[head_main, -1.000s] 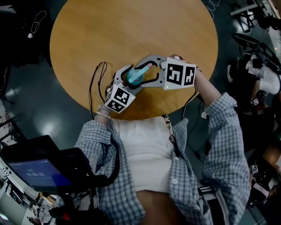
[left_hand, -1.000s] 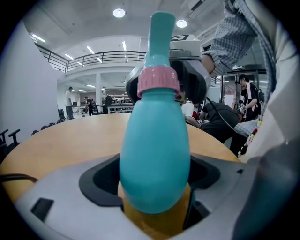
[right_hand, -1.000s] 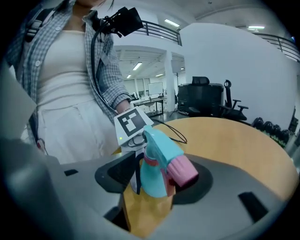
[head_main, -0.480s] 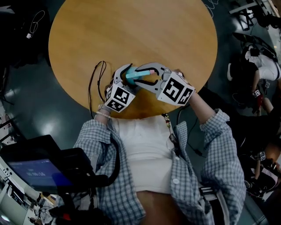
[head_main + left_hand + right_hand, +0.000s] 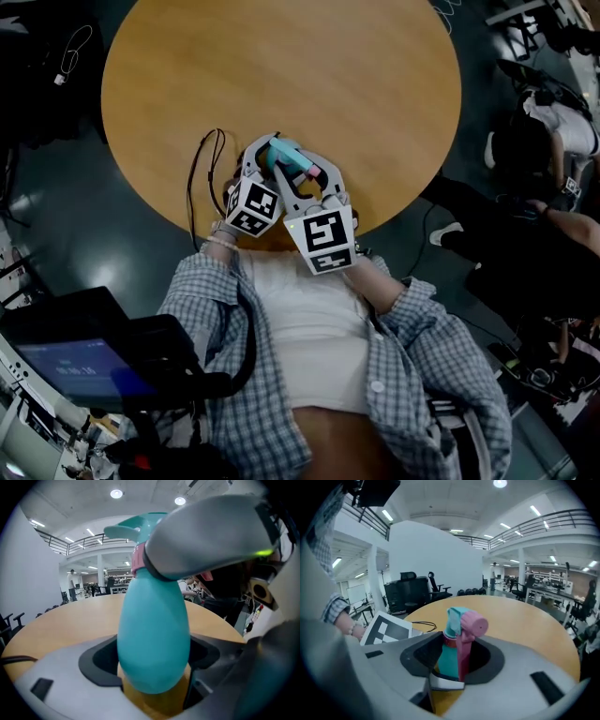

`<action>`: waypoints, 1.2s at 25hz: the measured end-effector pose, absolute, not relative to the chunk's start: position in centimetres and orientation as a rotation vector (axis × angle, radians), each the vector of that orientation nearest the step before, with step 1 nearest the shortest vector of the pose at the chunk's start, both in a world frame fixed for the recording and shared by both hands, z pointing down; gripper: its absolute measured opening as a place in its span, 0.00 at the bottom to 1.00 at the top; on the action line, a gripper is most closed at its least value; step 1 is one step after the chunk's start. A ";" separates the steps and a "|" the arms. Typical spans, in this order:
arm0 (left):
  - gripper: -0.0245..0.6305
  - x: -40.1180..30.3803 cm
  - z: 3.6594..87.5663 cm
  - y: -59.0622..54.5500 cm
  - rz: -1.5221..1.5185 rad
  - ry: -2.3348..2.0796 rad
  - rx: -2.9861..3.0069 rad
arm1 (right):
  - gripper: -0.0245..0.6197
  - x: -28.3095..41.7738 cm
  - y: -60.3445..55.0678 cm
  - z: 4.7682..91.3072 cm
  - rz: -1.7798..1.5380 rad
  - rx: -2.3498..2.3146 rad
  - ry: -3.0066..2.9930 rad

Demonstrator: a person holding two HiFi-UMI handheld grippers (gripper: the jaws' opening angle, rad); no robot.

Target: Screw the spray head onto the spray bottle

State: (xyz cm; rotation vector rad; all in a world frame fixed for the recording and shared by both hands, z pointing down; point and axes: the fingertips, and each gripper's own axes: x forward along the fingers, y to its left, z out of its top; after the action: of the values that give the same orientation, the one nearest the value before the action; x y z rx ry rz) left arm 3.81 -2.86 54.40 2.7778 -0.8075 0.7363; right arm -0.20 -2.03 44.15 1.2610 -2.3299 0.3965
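On the round wooden table (image 5: 281,66), near its front edge, my left gripper (image 5: 277,155) is shut on the body of the teal spray bottle (image 5: 283,153). That bottle fills the left gripper view, with the teal body (image 5: 152,634) between the jaws of my left gripper (image 5: 152,672). The spray head (image 5: 464,620), teal with a pink trigger and nozzle, sits on the bottle's neck. My right gripper (image 5: 452,660) reaches in from the near side. Its jaws have just been closing with the spray head between them, and they now grip it. In the head view my right gripper (image 5: 302,176) overlaps the left one.
A black cable (image 5: 202,173) loops over the table's left front edge. The left gripper's marker cube (image 5: 386,630) lies close to the right jaws. A dark screen device (image 5: 75,361) is at the lower left, and people sit off the table's right side (image 5: 553,141).
My right gripper has swung from the bottle's right side round to its near side, rolling as it went, and its jaws have narrowed onto the spray head. The left gripper and bottle stayed put.
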 end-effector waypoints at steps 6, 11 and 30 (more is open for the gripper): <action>0.66 3.8 54.5 -2.8 0.727 -0.806 2.775 | 0.26 -0.6 -1.0 44.1 0.343 0.951 -2.525; 0.66 4.1 54.7 -2.7 0.731 -0.783 2.784 | 0.42 1.3 0.5 40.4 0.487 0.592 -2.765; 0.67 4.4 54.6 -2.1 0.694 -0.702 2.785 | 0.30 7.1 -4.9 37.8 0.439 0.616 -2.875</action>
State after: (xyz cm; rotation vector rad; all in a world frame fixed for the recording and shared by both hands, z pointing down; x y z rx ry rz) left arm 4.35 -2.12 54.58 2.7853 -0.7015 0.6944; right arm 7.12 -4.88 37.80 0.6158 -2.8751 0.4388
